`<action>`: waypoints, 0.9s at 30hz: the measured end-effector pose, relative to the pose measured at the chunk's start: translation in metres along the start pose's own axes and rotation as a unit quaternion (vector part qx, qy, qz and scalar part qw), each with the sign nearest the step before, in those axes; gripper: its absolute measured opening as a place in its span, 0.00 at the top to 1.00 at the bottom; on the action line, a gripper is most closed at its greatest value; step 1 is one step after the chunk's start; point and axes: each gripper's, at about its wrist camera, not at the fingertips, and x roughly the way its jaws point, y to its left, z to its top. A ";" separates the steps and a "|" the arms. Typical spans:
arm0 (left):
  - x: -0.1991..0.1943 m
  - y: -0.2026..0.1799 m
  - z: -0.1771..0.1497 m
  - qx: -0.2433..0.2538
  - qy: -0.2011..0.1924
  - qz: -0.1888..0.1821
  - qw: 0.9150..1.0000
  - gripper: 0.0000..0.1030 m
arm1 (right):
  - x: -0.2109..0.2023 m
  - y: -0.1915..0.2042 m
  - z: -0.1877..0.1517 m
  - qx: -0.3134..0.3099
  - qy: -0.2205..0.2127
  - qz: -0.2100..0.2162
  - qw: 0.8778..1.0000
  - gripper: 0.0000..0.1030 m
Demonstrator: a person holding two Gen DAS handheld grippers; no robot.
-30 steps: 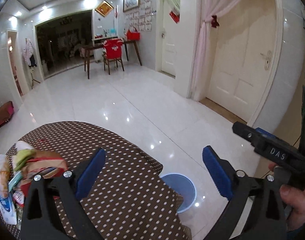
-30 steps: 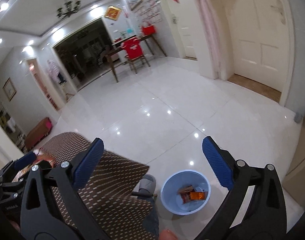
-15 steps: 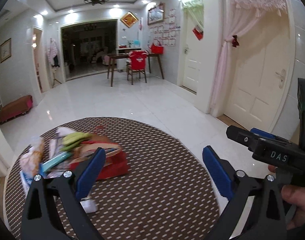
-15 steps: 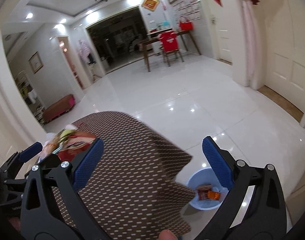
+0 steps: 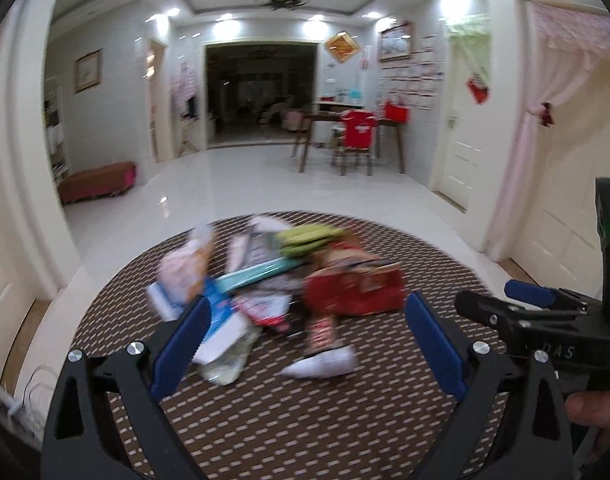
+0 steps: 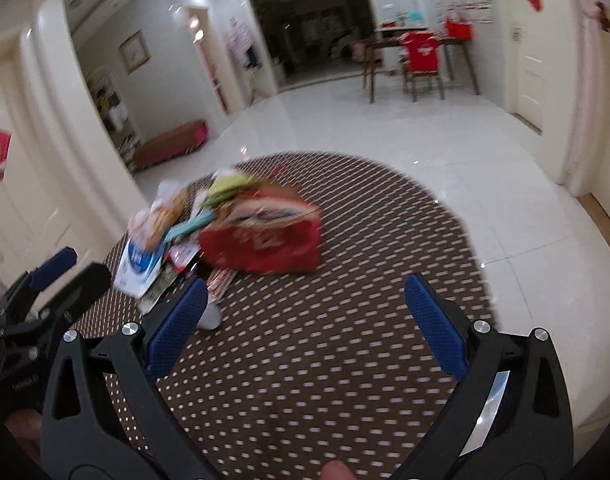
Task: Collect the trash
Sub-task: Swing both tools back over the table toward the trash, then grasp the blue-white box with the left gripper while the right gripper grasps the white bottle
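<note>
A blurred pile of trash lies on a round table with a brown dotted cloth [image 5: 305, 420] [image 6: 325, 360]. The pile holds a red box [image 5: 353, 292] [image 6: 265, 244], green wrappers [image 5: 309, 238] [image 6: 229, 184], a blue and white packet [image 5: 221, 320] [image 6: 139, 264] and a white crumpled scrap [image 5: 321, 364] [image 6: 209, 320]. My left gripper [image 5: 307, 320] is open just short of the pile, holding nothing. My right gripper [image 6: 305, 292] is open over bare cloth, to the right of the pile. Each gripper appears at the edge of the other's view: the right [image 5: 525, 308], the left [image 6: 57, 276].
Glossy white floor tiles [image 5: 265, 180] surround the table. A wooden table with a red-covered chair [image 5: 357, 132] stands at the back. A low red bench [image 5: 97, 182] sits by the left wall. A white door and a pink curtain [image 5: 517, 152] are on the right.
Both views have swung left, away from the blue bin on the floor and onto the table. The trash pile is now central and nearer. Both grippers stayed open.
</note>
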 end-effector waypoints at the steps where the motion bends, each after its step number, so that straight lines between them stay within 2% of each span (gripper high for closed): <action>1: 0.002 0.009 -0.003 -0.007 0.004 0.007 1.000 0.07 | 0.009 0.010 -0.004 -0.008 0.011 0.006 1.000 0.06; 5: 0.010 0.043 -0.015 -0.030 0.023 0.041 0.998 0.07 | 0.033 0.035 -0.012 -0.038 0.044 0.029 0.998 0.06; 11: 0.020 0.078 -0.028 -0.059 0.045 0.071 0.995 0.07 | 0.063 0.063 -0.025 -0.082 0.083 0.060 0.991 0.07; 17: 0.038 0.093 -0.024 -0.056 0.060 0.093 0.992 0.07 | 0.093 0.084 -0.030 -0.103 0.108 0.069 0.986 0.36; 19: 0.047 0.097 -0.019 -0.055 0.064 0.094 0.992 0.07 | 0.100 0.089 -0.032 -0.107 0.117 0.072 0.985 0.54; 21: 0.059 0.100 -0.013 -0.056 0.073 0.095 0.991 0.07 | 0.102 0.092 -0.035 -0.111 0.122 0.073 0.984 0.61; 25: 0.086 0.105 -0.007 -0.064 0.108 0.087 0.988 0.08 | 0.094 0.093 -0.040 -0.115 0.119 0.075 0.983 0.61; 26: 0.094 0.109 -0.008 -0.071 0.120 0.080 0.987 0.12 | 0.092 0.091 -0.041 -0.112 0.117 0.077 0.984 0.61; 27: 0.098 0.111 -0.009 -0.077 0.128 0.073 0.986 0.27 | 0.087 0.087 -0.042 -0.110 0.116 0.078 0.984 0.61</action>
